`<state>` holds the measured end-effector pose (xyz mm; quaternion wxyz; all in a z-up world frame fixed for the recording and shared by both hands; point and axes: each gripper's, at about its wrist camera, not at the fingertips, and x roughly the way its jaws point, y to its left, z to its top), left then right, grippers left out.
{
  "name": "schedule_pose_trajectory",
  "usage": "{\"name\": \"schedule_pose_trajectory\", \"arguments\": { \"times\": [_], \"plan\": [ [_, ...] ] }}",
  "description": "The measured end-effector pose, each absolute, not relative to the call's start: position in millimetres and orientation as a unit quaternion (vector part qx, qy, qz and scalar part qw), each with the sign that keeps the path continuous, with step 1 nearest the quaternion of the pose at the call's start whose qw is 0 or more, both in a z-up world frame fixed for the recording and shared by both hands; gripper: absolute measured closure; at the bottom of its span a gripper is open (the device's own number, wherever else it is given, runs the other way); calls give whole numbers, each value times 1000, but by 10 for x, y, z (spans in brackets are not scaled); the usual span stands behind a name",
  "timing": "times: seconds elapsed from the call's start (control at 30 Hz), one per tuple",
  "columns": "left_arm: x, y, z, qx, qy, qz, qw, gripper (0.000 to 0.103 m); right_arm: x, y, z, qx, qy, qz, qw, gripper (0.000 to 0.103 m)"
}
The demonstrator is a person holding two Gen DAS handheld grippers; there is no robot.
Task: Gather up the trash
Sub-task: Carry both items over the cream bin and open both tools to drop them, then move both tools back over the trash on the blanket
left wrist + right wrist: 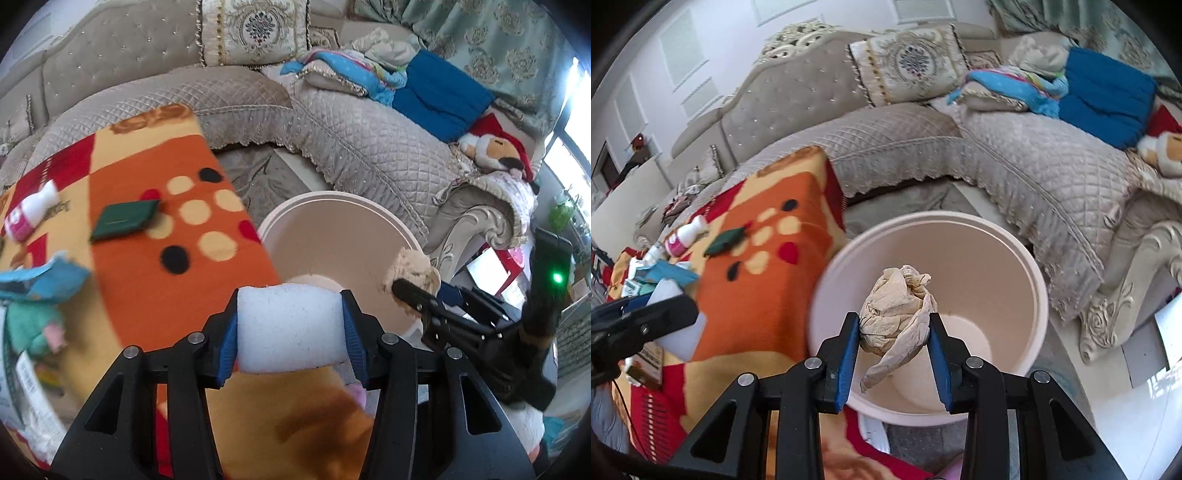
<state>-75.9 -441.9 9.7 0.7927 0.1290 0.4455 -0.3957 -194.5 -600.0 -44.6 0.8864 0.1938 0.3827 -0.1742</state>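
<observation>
Crumpled tissue (897,306) clamped in right gripper (894,339), directly above the pink bin (1039,306); white foam block (291,328) clamped in left gripper (291,332), at the bin's near rim; orange blanket (147,206) to its left.

White foam block (291,328): rectangular, pinched crosswise, held just short of the pink bin's (827,291) rim. Crumpled beige tissue (895,314): wadded, one tail hanging, suspended over the bin's opening. Bin: round, upright, nothing visible inside
</observation>
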Motion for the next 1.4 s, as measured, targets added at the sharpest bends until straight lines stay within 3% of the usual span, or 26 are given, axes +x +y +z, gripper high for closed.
{"name": "schedule_pose_trajectory", "arguments": {
  "times": [0.27, 0.37, 0.53, 0.6, 1.4],
  "plan": [
    [-621, -4842, -201, 135, 473, -387, 780, 48, -1965, -6289, -642, 235, 391, -179, 872, 67],
    [-585, -4888, -239, 125, 480, -395, 773, 45, -1952, -6308, -658, 229, 399, -188, 868, 56],
    [-513, -4899, -263, 109, 484, -395, 773, 38, -1951, -6315, -664, 228, 398, -185, 869, 52],
    [-489, -4891, -264, 105, 484, -393, 774, 38, -1961, -6338, -672, 233, 396, -185, 869, 41],
    [-949, -4149, 292, 124, 389, -377, 831, 37, -2039, -5855, -170, 204, 361, -175, 893, 37]
  ]
}}
